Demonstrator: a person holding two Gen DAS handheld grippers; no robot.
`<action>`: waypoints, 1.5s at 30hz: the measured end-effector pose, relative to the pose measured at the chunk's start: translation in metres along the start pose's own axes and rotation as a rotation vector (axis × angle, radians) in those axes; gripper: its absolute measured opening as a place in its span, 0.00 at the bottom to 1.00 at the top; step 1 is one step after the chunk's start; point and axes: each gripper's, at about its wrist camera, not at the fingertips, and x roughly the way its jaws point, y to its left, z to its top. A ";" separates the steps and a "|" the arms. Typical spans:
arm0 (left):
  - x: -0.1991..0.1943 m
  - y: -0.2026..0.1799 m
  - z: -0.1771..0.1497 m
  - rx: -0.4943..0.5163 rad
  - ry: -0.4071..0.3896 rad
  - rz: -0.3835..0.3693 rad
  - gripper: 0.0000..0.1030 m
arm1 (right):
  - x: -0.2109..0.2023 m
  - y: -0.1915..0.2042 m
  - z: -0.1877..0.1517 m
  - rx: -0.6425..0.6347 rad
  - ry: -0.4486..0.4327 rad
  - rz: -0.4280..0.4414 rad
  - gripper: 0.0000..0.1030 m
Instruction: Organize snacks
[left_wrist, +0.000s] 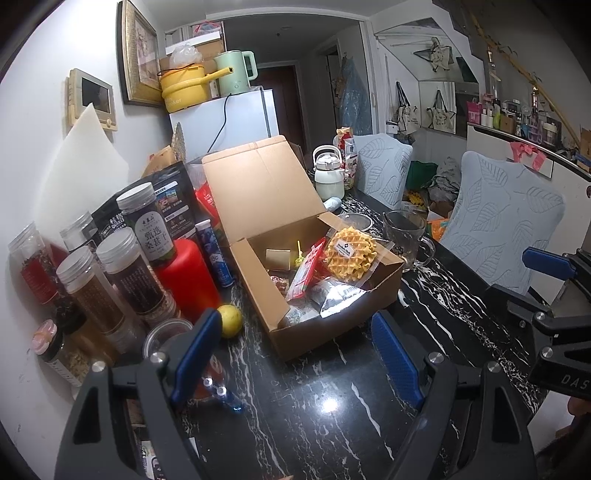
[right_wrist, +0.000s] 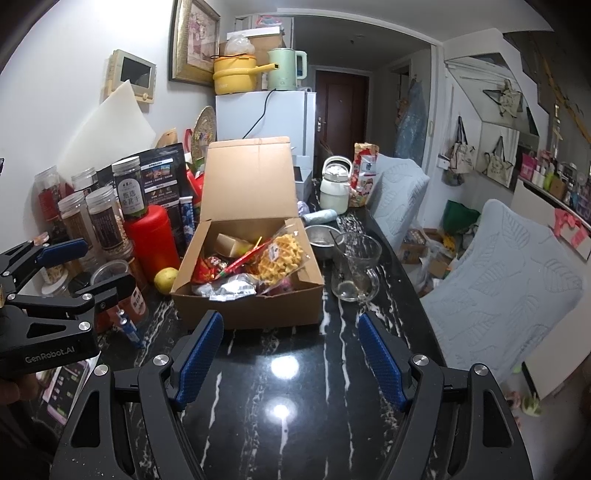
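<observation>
One open cardboard box (right_wrist: 236, 295) of snacks, one wrapped waffle (right_wrist: 280, 254), left tool (left_wrist: 295, 332) and right tool (right_wrist: 290, 332) both agape, empty

Looking like a lived-in home, a small dining corner. Sitting at upper centre: white fridge (right_wrist: 266, 122) carrying a yellow pot (right_wrist: 236, 74) and green kettle (right_wrist: 286, 68). Hanging at upper left, a framed picture (right_wrist: 194, 40). Running down the middle, black marble table (right_wrist: 295, 369); standing along the right, cloth-covered chairs (right_wrist: 506, 266). Dangling at far right, tote bags (right_wrist: 498, 162).

Left gripper (left_wrist: 295, 347) and right gripper (right_wrist: 290, 347) hover, jaws apart, empty.
</observation>
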 end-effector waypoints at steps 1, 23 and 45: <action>0.000 0.000 0.000 0.000 0.000 0.001 0.81 | 0.000 0.000 0.000 0.000 0.000 0.000 0.74; 0.004 -0.006 0.000 0.007 0.010 -0.009 0.81 | 0.004 -0.004 -0.001 -0.005 0.017 -0.001 0.74; 0.007 -0.003 0.001 -0.011 0.018 -0.006 0.81 | 0.008 -0.005 0.000 -0.005 0.021 -0.006 0.74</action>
